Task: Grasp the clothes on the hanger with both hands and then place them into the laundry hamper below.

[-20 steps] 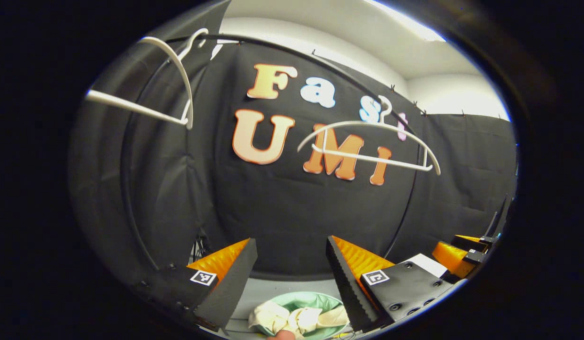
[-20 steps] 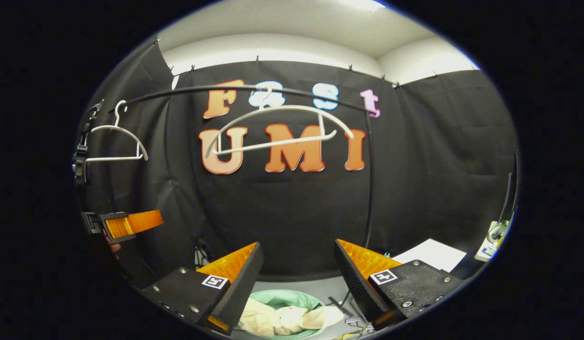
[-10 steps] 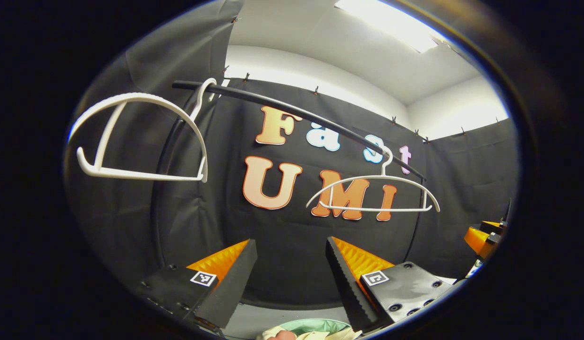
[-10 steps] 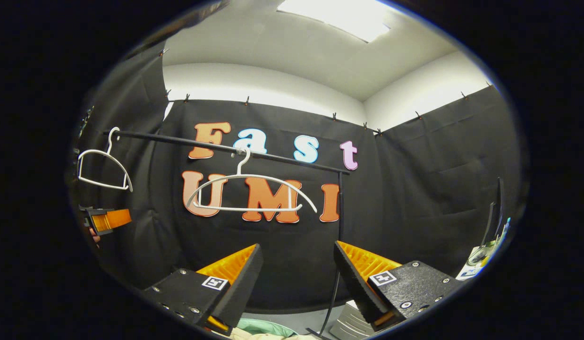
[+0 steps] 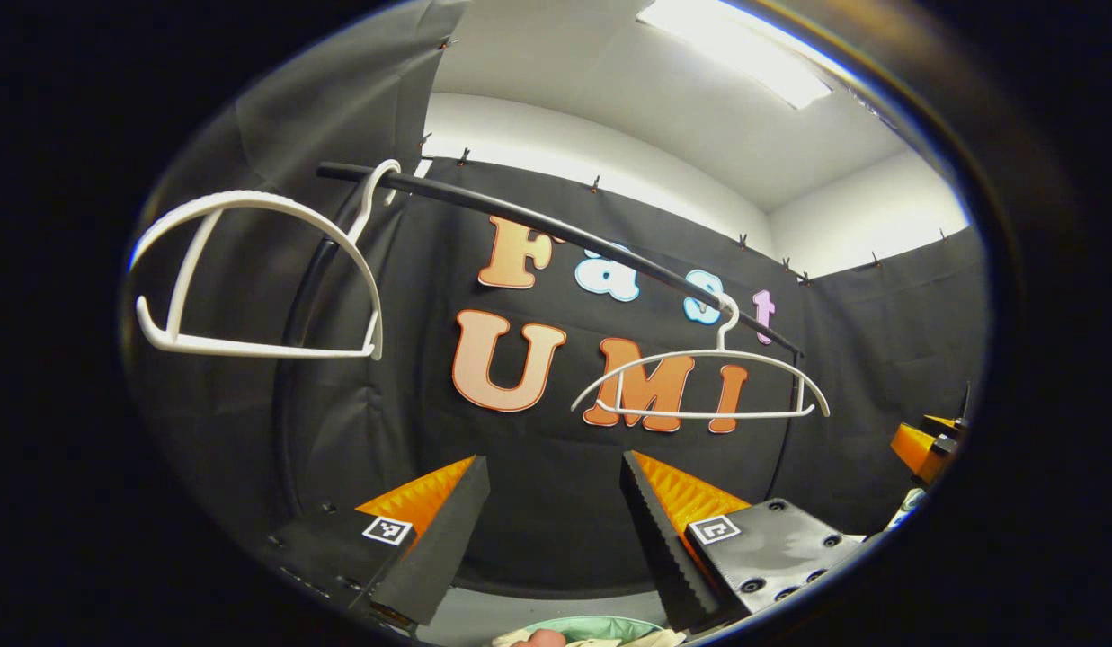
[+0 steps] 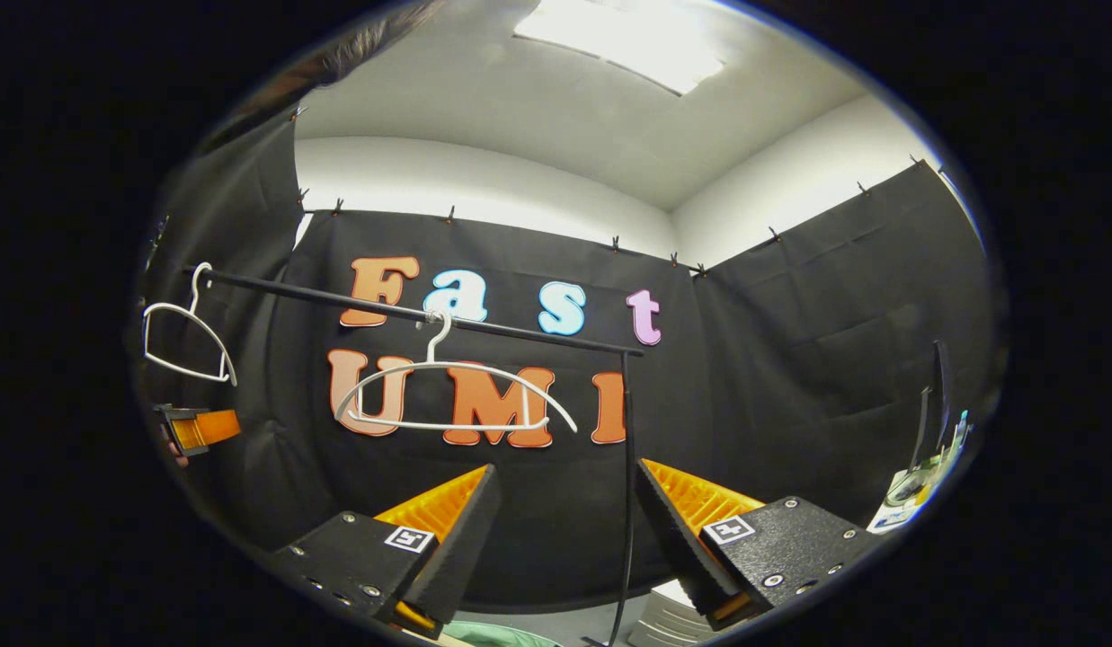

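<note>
While both hangers (image 5: pixel 699 382) bare, clothes (image 5: pixel 609 638) in hamper (image 5: pixel 591 624) below L gripper (image 5: pixel 556 530)

Black rail (image 5: pixel 430 188) slanting across the black cloth wall (image 5: pixel 538 503), thin upright post (image 6: pixel 627 449) dropping from its far end, small clips (image 6: pixel 449 216) pinning the cloth below a white wall (image 6: pixel 484 175), bright ceiling light panel (image 6: pixel 623 40) overhead, papers (image 6: pixel 897 517) at far right.

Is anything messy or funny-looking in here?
Nothing is broken or spilled. Both white hangers, one and the other, hang bare on the black rail. The clothes lie bunched in the green hamper below. Both grippers, left and right, are open and hold nothing.
</note>
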`<state>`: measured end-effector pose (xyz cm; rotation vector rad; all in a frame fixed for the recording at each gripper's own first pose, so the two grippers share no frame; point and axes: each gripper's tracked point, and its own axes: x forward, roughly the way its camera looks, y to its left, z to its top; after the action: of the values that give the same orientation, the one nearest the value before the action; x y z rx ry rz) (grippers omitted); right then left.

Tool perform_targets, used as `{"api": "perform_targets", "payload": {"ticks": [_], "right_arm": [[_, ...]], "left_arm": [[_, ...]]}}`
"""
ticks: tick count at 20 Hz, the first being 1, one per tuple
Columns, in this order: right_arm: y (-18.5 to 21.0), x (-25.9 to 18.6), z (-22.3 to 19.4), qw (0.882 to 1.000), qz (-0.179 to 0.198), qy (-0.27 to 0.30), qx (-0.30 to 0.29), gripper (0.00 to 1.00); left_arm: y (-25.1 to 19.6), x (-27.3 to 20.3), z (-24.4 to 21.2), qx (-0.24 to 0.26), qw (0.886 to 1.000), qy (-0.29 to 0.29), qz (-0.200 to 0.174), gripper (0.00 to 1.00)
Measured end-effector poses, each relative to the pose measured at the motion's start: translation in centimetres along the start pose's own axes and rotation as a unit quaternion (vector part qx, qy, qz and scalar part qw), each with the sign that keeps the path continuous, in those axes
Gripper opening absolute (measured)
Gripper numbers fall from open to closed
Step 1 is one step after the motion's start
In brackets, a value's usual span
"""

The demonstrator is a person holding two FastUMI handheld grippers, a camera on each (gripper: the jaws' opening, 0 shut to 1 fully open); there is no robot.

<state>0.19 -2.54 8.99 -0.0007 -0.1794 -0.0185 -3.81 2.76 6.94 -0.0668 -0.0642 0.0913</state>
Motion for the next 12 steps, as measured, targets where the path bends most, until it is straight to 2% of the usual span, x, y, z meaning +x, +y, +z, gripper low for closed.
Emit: {"api": "perform_targets", "payload": {"ticks": [12], "right_arm": [[0.2, 0.7, -1.1, 1.000, 0.003, 0.009, -0.007, 0.93]], "left_arm": [[-0.2, 0.2, -0.4, 0.004, 1.000, 0.006, -0.005, 0.96]]}}
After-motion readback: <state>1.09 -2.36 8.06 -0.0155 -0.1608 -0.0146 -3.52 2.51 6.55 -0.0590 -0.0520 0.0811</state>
